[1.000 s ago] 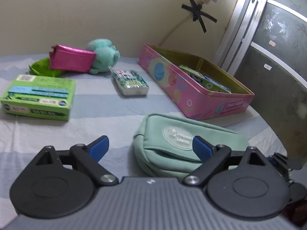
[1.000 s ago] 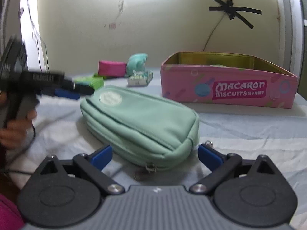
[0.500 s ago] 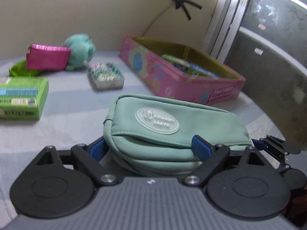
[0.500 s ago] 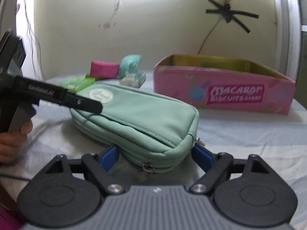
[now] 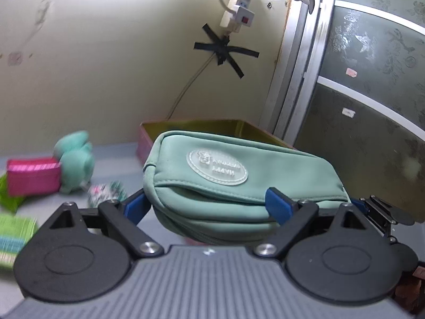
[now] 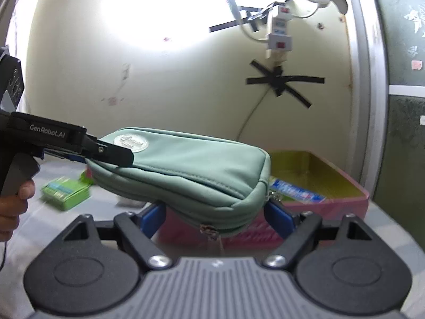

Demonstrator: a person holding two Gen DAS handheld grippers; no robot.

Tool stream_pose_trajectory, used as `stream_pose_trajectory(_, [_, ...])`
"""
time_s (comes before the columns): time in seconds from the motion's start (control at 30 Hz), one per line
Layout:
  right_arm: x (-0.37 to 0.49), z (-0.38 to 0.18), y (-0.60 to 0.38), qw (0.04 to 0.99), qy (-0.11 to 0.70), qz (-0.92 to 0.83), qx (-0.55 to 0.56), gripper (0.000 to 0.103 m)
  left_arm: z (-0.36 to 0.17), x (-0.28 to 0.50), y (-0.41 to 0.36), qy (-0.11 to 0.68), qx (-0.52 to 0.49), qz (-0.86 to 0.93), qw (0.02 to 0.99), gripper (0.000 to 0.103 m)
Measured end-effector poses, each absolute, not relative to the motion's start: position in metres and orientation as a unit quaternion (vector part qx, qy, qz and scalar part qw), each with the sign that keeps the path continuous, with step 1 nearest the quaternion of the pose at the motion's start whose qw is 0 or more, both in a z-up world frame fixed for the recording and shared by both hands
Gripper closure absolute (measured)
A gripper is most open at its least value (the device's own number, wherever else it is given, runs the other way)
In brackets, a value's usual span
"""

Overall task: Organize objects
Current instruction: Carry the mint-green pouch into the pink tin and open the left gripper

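Note:
A mint-green zip pouch (image 5: pixel 228 183) is held in the air by both grippers, one at each end. My left gripper (image 5: pixel 204 204) is shut on its near end in the left wrist view. My right gripper (image 6: pixel 215 216) is shut on its zipper end (image 6: pixel 207 175) in the right wrist view, where the left gripper's finger (image 6: pixel 111 154) also shows clamped on the far end. The pink biscuit tin (image 6: pixel 332 186) stands open behind and below the pouch, with flat packets inside; its far rim shows in the left wrist view (image 5: pixel 202 126).
On the blue-striped cloth lie a green box (image 6: pixel 66 191), also at the left edge of the left wrist view (image 5: pixel 13 234), a magenta purse (image 5: pixel 33 176), a teal plush toy (image 5: pixel 77 159) and a small patterned pack (image 5: pixel 106 192). A frosted sliding door (image 5: pixel 372 106) is on the right.
Both grippers closed on the pouch's two ends and lifted it off the cloth. It now hangs above the table in front of the tin.

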State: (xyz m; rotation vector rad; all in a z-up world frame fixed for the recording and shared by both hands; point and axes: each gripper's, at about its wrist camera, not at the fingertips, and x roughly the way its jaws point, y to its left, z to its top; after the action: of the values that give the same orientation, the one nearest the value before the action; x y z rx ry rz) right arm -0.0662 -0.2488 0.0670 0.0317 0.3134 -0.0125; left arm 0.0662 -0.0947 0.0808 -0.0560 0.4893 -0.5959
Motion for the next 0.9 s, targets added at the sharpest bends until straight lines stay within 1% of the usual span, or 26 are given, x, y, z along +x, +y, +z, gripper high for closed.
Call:
stream_pose_trajectory(0.07, [-0.053,0.069,-0.264,0.988,0.151,-0.014,0.021,0.02,0.084,0.079,-0.109,0.237,-0.023,-0.292,0.926,0.01])
stream_pose_trajectory(0.1, [-0.045,0.069,-0.273,0.988,0.152,-0.018,0.024,0.024,0.084,0.085,-0.117,0.239,-0.021,-0.296,0.925,0.01])
stream_pose_trajectory(0.27, [-0.006,0.06,-0.312,0.983,0.172,-0.042,0.047,0.024,0.074,0.113,-0.15,0.25,-0.002,-0.29,0.924,0.01])
stream_pose_trajectory(0.33, [0.009,0.051,-0.324,0.979,0.186,-0.06,0.052,0.024,0.066,0.126,-0.16,0.268,0.006,-0.287,0.92,0.01])
stream_pose_trajectory(0.37, [0.014,0.047,-0.328,0.978,0.189,-0.071,0.053,0.02,0.062,0.13,-0.163,0.277,0.011,-0.281,0.919,0.01])
stream_pose_trajectory(0.4, [0.015,0.045,-0.331,0.978,0.183,-0.086,0.054,0.014,0.057,0.132,-0.167,0.281,0.019,-0.271,0.92,0.01])
stream_pose_trajectory(0.57, [-0.002,0.043,-0.343,0.978,0.152,-0.098,0.103,0.014,0.052,0.122,-0.165,0.273,0.038,-0.262,0.925,0.01])
stream_pose_trajectory(0.7, [-0.014,0.046,-0.337,0.978,0.147,-0.096,0.111,0.014,0.055,0.109,-0.154,0.275,0.027,-0.261,0.925,0.01])
stream_pose_trajectory(0.9, [-0.037,0.05,-0.319,0.976,0.14,-0.076,0.147,0.014,0.059,0.078,-0.127,0.253,0.025,-0.255,0.933,0.01])
